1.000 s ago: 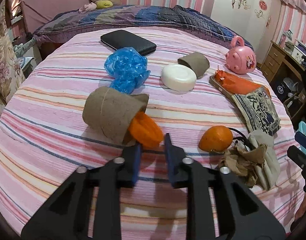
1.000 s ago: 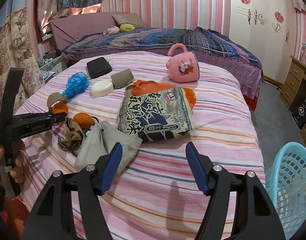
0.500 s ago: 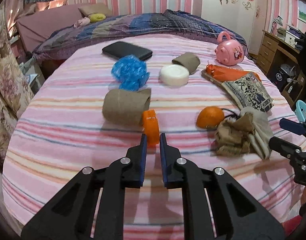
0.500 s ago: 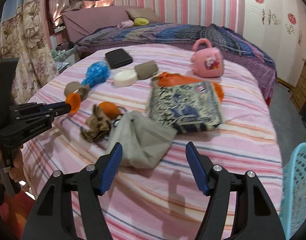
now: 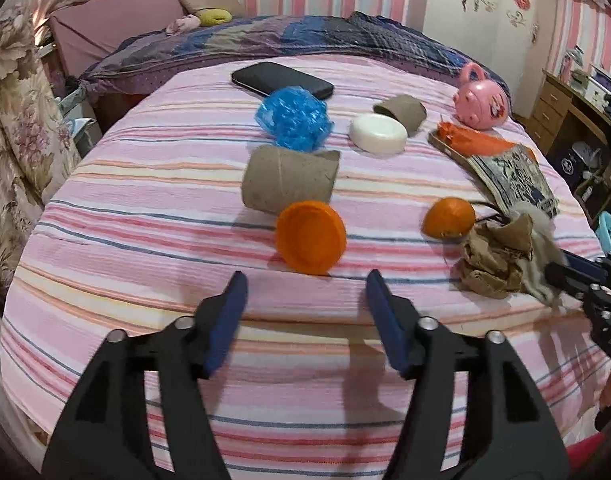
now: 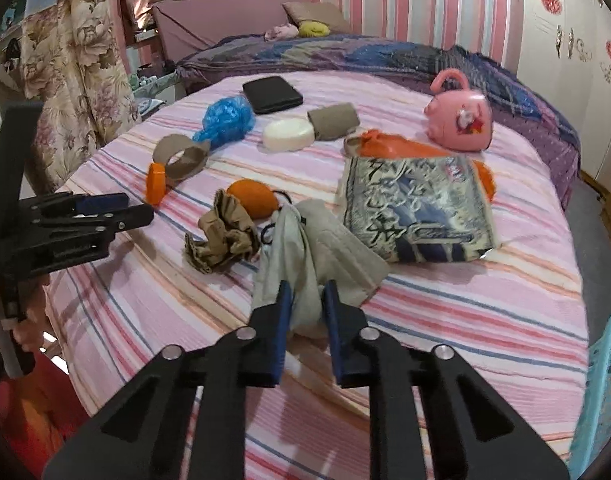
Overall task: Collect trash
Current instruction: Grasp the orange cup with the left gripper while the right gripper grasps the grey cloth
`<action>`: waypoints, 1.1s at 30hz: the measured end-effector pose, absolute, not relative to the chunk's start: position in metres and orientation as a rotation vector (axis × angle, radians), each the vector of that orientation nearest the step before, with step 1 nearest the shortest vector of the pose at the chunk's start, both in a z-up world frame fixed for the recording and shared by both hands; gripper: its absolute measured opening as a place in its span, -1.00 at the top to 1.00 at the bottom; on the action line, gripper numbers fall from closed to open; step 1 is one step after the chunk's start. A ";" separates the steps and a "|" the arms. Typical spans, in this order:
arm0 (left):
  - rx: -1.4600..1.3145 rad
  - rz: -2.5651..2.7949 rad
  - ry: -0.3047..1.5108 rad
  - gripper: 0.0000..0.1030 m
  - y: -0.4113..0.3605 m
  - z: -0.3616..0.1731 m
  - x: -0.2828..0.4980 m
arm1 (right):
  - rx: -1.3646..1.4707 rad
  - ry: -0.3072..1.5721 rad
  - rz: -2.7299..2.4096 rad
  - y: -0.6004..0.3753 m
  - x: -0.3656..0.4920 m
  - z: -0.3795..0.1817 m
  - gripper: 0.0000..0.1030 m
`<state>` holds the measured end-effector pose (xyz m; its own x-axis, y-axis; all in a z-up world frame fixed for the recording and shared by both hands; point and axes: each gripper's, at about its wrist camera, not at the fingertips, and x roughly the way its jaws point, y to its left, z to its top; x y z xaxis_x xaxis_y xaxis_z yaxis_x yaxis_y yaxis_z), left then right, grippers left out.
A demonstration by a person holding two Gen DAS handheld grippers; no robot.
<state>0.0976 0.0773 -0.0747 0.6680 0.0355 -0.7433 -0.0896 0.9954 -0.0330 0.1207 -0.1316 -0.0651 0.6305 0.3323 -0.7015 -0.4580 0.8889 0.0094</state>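
Right wrist: cloth point(image 6: 305, 256) end behind fingers point(image 6: 280, 320).

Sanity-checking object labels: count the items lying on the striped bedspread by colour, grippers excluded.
Orange: 3, lid, round fruit, cloth
Brown: 3, two cardboard tubes, crumpled paper
Blue: 1, plastic bag
White: 1, soap dish
Black: 1, wallet
Pink: 1, mug
Grey: 1, cloth
Patterned: 1, packet
Total: 12

Walls point(image 6: 389, 0) papered in pink and white vertical stripes. Bed point(image 5: 345, 320) under pink striped cover; dark patchwork quilt point(image 5: 305, 38) at far end. Floral curtain point(image 6: 77, 60) at left. White decorated wardrobe point(image 6: 577, 64) and wooden drawer unit point(image 5: 561, 108) at right
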 end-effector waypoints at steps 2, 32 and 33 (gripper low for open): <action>-0.079 0.080 0.837 -0.28 0.080 -0.075 0.098 | -0.167 0.754 0.439 -0.138 0.118 -0.062 0.70; -0.077 0.121 0.730 0.23 0.059 -0.050 0.101 | -0.116 0.672 0.292 -0.217 0.120 -0.037 0.70; -0.067 0.122 0.715 0.23 0.054 -0.045 0.100 | -0.112 0.668 0.285 -0.222 0.119 -0.035 0.70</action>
